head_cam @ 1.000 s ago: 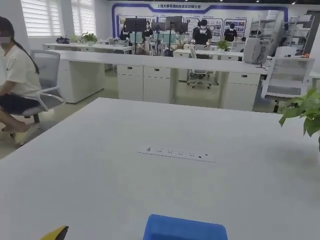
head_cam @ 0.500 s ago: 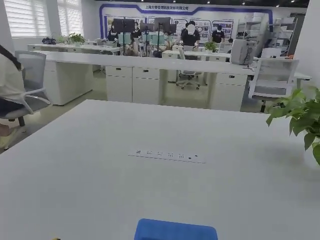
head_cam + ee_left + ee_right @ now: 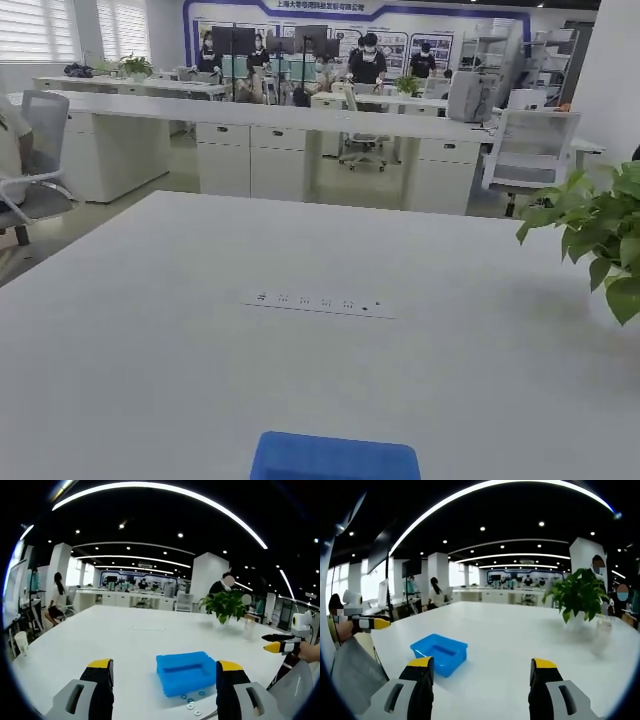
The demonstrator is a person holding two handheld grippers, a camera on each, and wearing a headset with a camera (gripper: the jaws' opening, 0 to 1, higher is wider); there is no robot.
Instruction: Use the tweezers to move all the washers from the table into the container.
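The left gripper hangs above the white table with its jaws wide apart and nothing between them; the right gripper is the same — spread and empty. The blue container sits on the table just ahead of the left jaws; a few small washers lie on the tabletop just beside its near wall — outside it; a potted plant stands farther back.

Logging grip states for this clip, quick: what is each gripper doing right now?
Left gripper: open, holding nothing.
Right gripper: open, holding nothing.
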